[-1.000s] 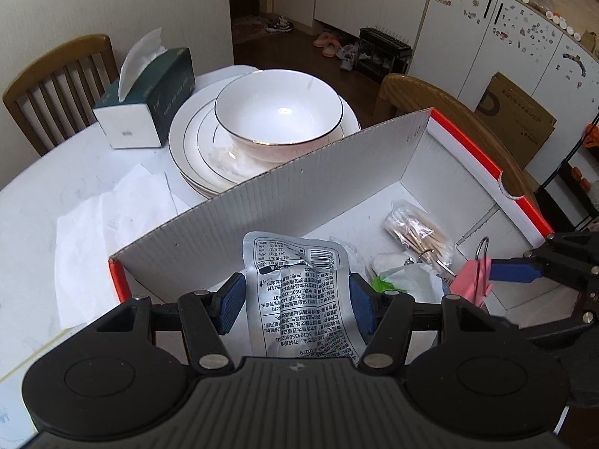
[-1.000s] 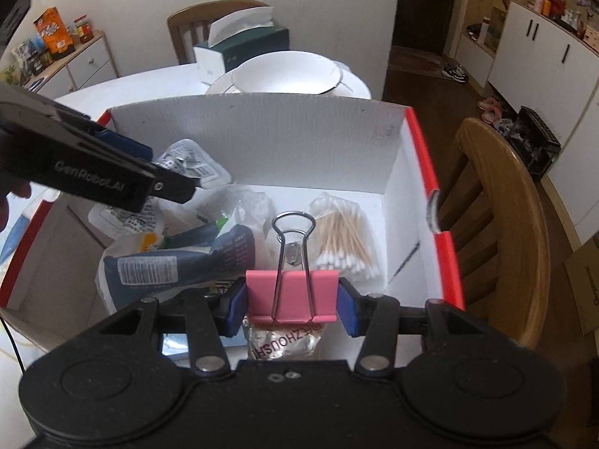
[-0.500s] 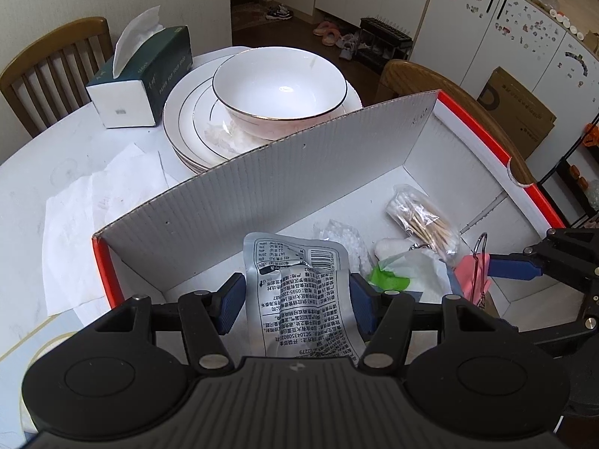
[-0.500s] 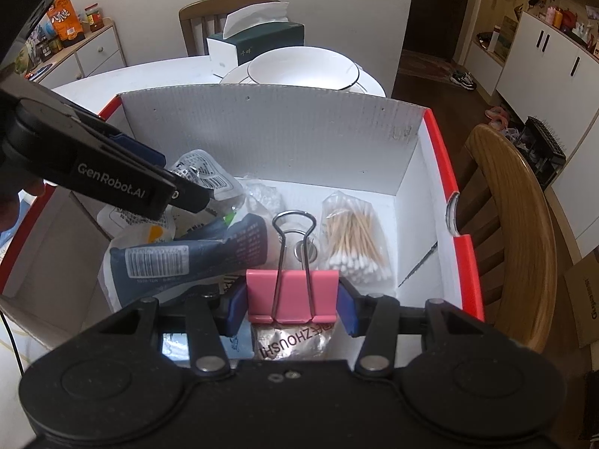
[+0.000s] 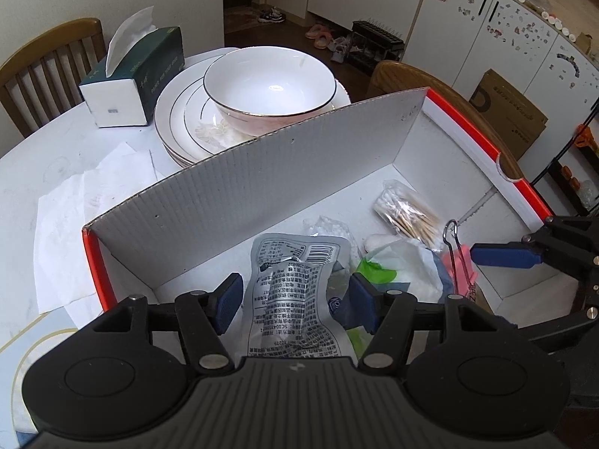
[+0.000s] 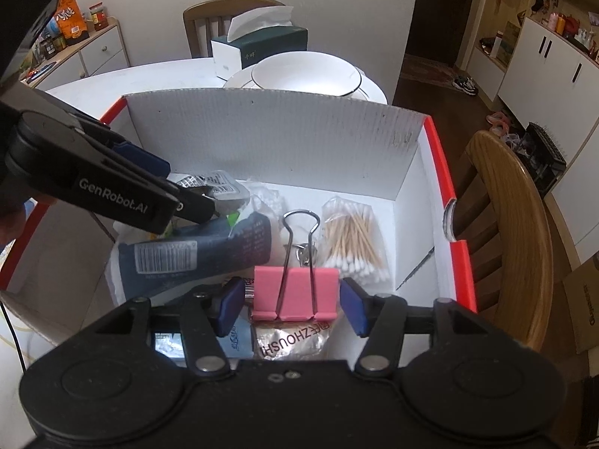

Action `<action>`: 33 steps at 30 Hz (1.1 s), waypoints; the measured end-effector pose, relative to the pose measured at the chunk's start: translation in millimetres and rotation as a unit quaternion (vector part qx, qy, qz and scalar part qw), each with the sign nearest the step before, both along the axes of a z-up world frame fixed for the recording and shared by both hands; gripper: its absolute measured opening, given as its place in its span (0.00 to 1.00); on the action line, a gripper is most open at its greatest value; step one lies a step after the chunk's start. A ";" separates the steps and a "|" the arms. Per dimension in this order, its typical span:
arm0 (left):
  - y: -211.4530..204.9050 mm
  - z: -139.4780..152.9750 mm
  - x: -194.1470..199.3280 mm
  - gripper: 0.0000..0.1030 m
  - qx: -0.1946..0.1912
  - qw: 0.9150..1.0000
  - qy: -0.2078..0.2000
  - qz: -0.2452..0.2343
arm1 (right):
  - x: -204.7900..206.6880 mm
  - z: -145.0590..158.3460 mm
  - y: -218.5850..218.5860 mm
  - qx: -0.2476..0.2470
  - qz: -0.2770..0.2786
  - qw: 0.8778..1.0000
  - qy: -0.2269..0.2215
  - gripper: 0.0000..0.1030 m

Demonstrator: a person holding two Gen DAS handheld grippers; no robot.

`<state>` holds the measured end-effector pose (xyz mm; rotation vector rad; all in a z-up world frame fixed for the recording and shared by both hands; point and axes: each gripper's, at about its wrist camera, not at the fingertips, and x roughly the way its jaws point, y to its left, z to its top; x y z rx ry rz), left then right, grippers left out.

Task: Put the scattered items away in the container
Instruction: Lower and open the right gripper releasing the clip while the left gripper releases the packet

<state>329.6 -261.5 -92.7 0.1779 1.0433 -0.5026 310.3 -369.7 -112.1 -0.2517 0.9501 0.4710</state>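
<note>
Left wrist view
Left hand-held gripper (image 5: 294, 301): jaws opening — blue pads clear of the silver foil packet (image 5: 295, 299) standing between them.
Container (image 5: 239, 191): white cardboard box, red-edged, on the tabletop (image 5: 45, 157); cotton swabs (image 5: 406, 215) at its far right.

Right wrist view
Right hand-held gripper (image 6: 294, 305): jaws opening — pads apart from the pink binder clip (image 6: 295, 292) between them.
Clip's place: inside the box, near edge.

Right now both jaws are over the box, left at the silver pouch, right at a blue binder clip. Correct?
Not quite: the binder clip is pink, not blue, per the right wrist view. Rest holds: both jaws are over the box, and the silver pouch sits between the left jaws.
</note>
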 end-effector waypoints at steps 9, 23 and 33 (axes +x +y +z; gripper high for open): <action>6.7 14.6 -13.5 0.60 -0.017 1.000 -0.017 -0.003 | -8.6 18.0 -10.1 0.022 -0.004 1.000 -0.011 0.60; 25.4 44.5 -53.3 0.60 -0.050 0.997 -0.054 -0.010 | -37.0 51.3 -15.3 0.068 -0.025 0.997 -0.038 0.61; 43.7 58.6 -89.1 0.61 -0.048 0.994 -0.093 -0.013 | -57.6 63.5 -12.4 0.091 -0.042 0.993 -0.055 0.67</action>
